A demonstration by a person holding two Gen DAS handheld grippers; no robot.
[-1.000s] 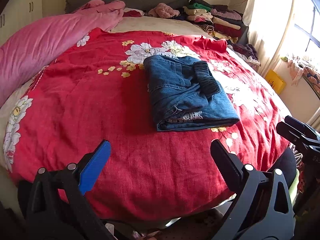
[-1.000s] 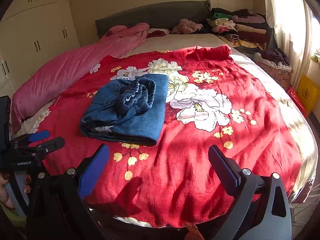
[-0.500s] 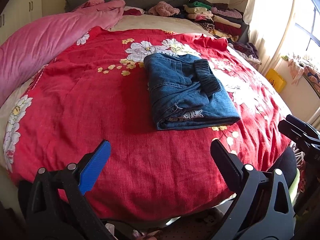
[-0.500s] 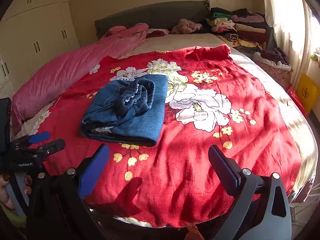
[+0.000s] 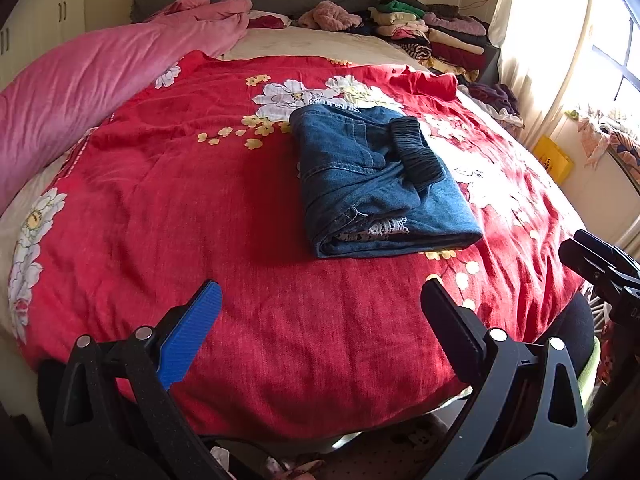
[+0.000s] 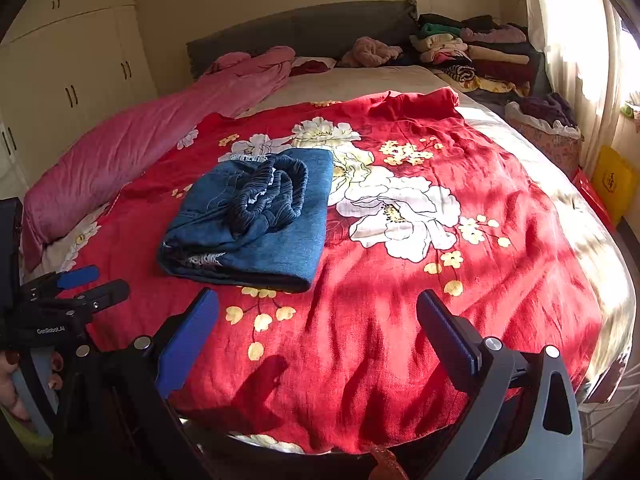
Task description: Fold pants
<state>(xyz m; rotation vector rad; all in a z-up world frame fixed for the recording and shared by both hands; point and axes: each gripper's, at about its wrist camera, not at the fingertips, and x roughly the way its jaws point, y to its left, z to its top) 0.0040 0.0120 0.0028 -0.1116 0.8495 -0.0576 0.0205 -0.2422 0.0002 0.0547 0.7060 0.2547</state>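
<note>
Pants [image 5: 376, 184] lie folded; left gripper [image 6: 76, 284] (jaws apart) reads "GenRobot.AI".

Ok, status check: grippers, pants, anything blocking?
Left gripper open, right gripper open, both empty. Jeans folded on red quilt. Nothing in the way.
</note>
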